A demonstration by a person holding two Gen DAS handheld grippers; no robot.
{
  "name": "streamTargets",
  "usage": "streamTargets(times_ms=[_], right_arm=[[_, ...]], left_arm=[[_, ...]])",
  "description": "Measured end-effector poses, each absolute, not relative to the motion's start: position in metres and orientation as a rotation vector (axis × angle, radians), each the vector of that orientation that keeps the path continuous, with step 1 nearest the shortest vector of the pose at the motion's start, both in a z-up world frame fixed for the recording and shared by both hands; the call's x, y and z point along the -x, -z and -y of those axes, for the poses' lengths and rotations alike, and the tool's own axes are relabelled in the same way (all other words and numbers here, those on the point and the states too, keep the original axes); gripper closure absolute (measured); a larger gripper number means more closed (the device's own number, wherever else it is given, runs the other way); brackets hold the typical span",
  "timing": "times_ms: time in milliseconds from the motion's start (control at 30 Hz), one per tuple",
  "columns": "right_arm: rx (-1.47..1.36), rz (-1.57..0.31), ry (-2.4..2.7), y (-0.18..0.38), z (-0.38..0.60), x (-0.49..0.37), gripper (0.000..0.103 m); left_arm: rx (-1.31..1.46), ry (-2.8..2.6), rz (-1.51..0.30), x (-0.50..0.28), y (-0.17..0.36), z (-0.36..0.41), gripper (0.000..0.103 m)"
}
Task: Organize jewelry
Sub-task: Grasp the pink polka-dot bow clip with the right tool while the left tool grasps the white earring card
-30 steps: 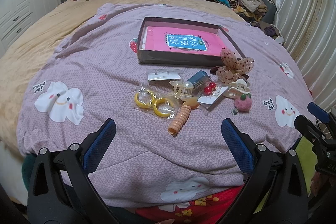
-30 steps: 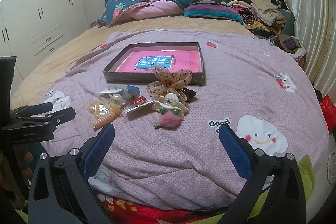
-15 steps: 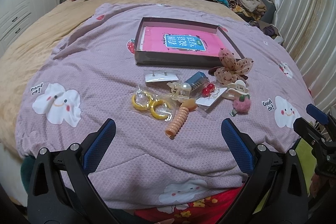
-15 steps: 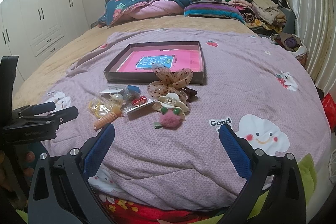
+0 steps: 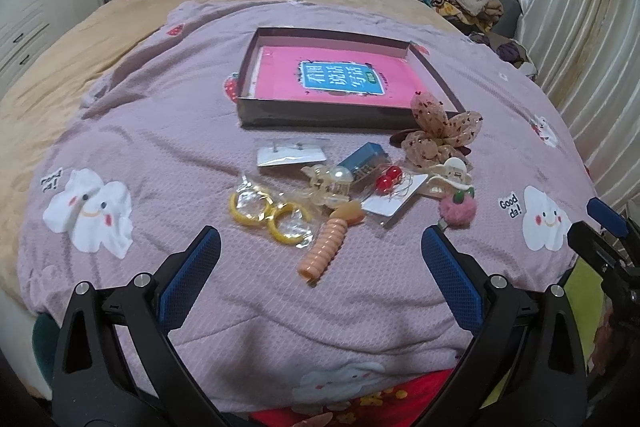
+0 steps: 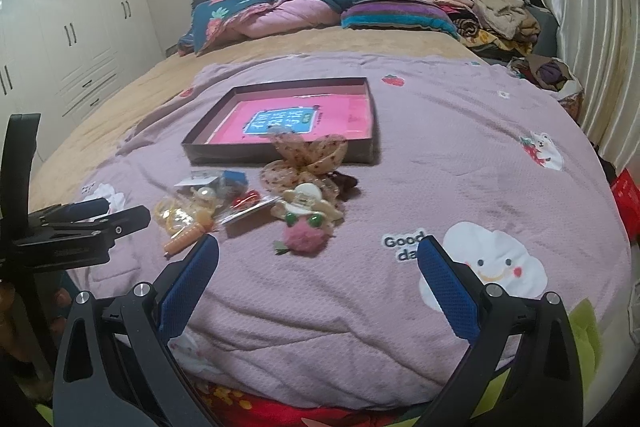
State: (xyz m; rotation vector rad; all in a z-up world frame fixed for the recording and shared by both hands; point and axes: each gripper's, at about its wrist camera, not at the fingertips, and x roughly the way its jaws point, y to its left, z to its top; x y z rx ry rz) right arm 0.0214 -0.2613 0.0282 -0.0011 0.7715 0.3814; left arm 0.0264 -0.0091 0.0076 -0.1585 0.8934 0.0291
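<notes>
Blue-padded, the left gripper point(image 5: 320, 259) is gaping wide and empty, with the yellow hoops point(image 5: 270, 213) and coil hair tie point(image 5: 322, 251) lying at twelve o'clock. The right gripper point(image 6: 318, 265) is likewise hanging spread, pink pompom clip point(image 6: 306, 235) at twelve, box point(image 6: 280, 151) beyond, on the lilac quilt point(image 6: 440, 155).

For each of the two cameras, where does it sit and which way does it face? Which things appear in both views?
Left wrist: on the left tongs, low at the bed's foot, facing the headboard over the yellow hoops; its open fingers show, and the right tongs at the right edge.
Right wrist: on the right tongs, further right, same heading, nearest the pink pompom; the left tongs show at left.
Shared: box, bow, pompom, purple quilt.
</notes>
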Motion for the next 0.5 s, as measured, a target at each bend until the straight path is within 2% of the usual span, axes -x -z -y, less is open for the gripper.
streamTargets(times_ms=[500], right_arm=[[0.018,-0.798,-0.363,-0.02,0.272,-0.063,0.004]], left_arm=[[0.155,-0.121,-0.963,-0.091,0.012,-0.017,0.009]])
